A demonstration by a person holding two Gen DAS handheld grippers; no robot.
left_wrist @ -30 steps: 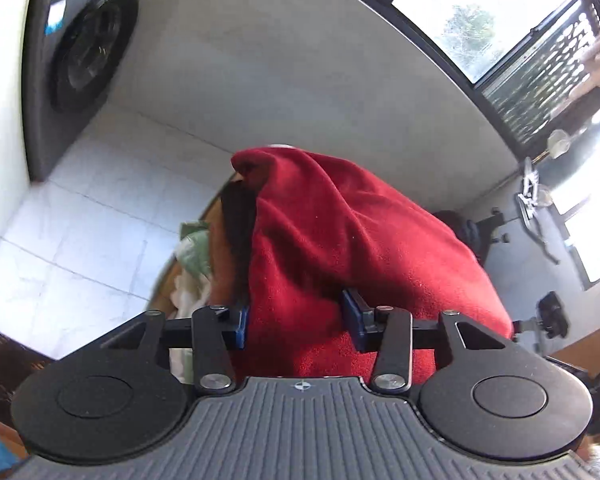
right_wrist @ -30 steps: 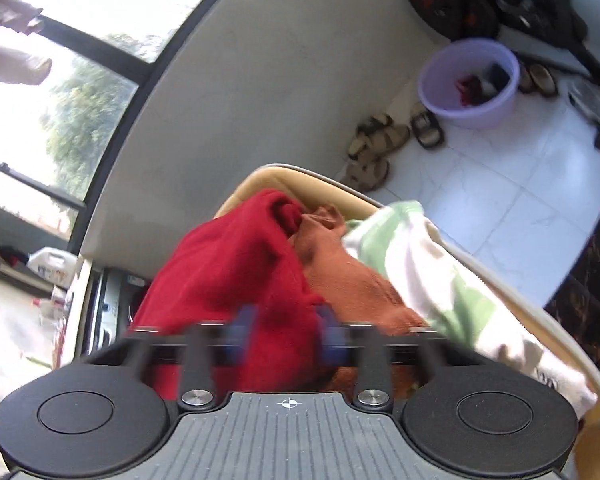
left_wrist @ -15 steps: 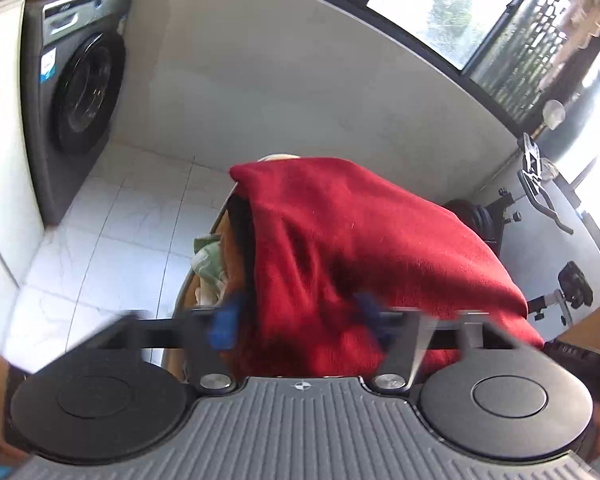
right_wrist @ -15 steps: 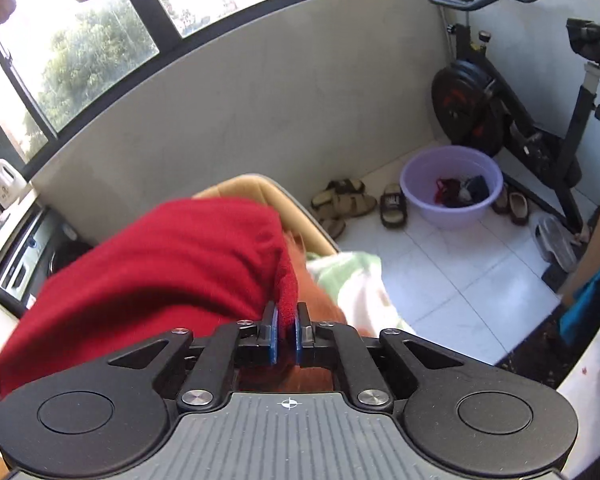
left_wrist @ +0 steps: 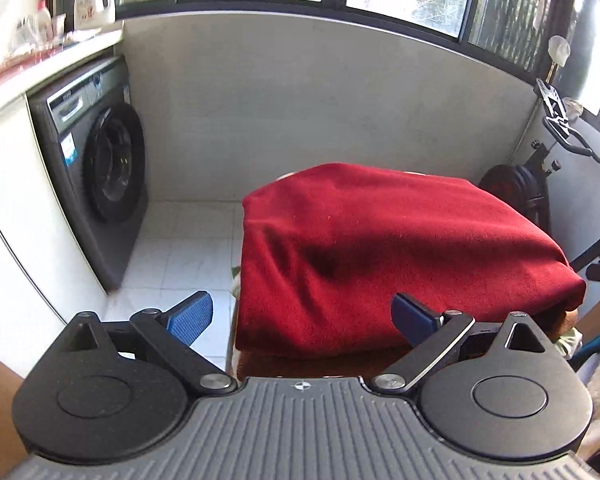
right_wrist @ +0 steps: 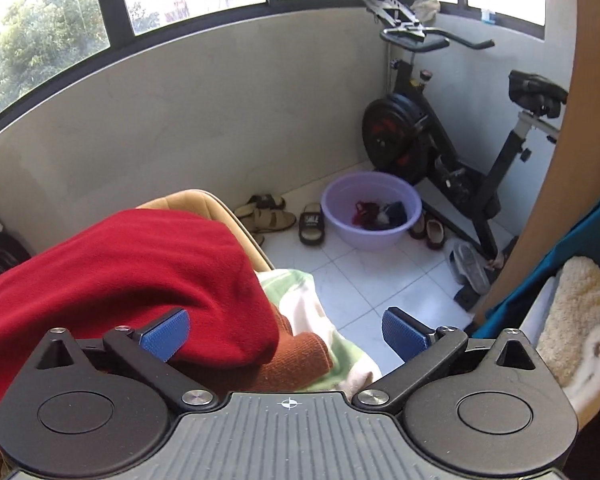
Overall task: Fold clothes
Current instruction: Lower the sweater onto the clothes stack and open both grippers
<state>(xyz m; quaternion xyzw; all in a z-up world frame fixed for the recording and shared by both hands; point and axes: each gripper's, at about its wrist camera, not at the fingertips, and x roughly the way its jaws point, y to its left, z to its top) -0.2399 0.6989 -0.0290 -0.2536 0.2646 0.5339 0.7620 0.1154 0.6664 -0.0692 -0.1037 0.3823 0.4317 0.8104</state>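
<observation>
Release done — both my grippers have let go of the red garment (left_wrist: 400,248).
Left gripper (left_wrist: 302,318) and right gripper (right_wrist: 284,334) now gape wide, empty; it lies folded atop the chair pile (right_wrist: 320,344) — next garment, I judge.

Left gripper (left_wrist: 302,317): jaws spread wide, blue pads (left_wrist: 191,316) apart, nothing between. Right gripper (right_wrist: 286,334): jaws likewise wide, pads (right_wrist: 166,334) clear, gripping nothing. Both level, pointing forward.
</observation>
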